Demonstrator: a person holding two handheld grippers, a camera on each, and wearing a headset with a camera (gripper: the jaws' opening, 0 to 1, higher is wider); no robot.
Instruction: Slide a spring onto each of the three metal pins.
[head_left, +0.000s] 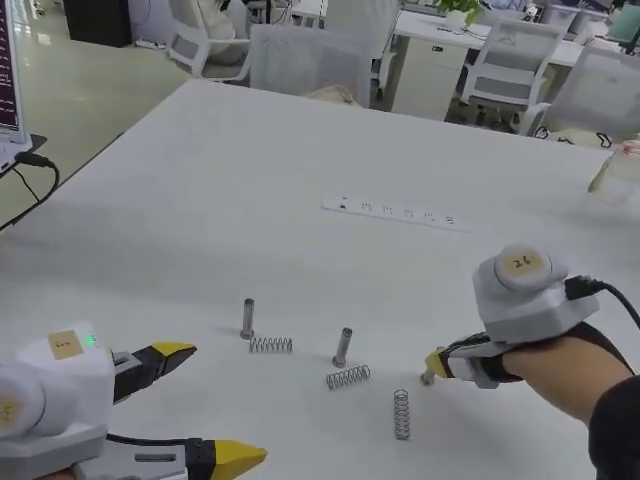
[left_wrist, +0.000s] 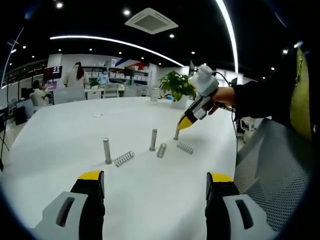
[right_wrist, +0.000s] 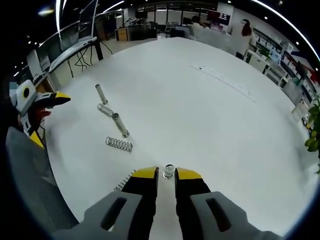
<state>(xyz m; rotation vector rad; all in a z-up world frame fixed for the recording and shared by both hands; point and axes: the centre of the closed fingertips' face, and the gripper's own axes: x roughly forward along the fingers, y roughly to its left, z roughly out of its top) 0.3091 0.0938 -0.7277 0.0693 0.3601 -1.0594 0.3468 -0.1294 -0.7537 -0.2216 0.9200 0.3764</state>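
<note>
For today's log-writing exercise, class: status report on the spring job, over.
Left tongs open, hovering. Right tongs shut on third pin. Other pins upright, bare; springs lie loose on the table. Nothing in the way.

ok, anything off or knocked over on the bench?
Nothing stands out. Two pins stand upright, the third pin sits between the tips of the right gripper, and three springs lie loose on the table.

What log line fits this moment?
left gripper open | right gripper shut on pin | other pins bare | three springs lying loose
</note>
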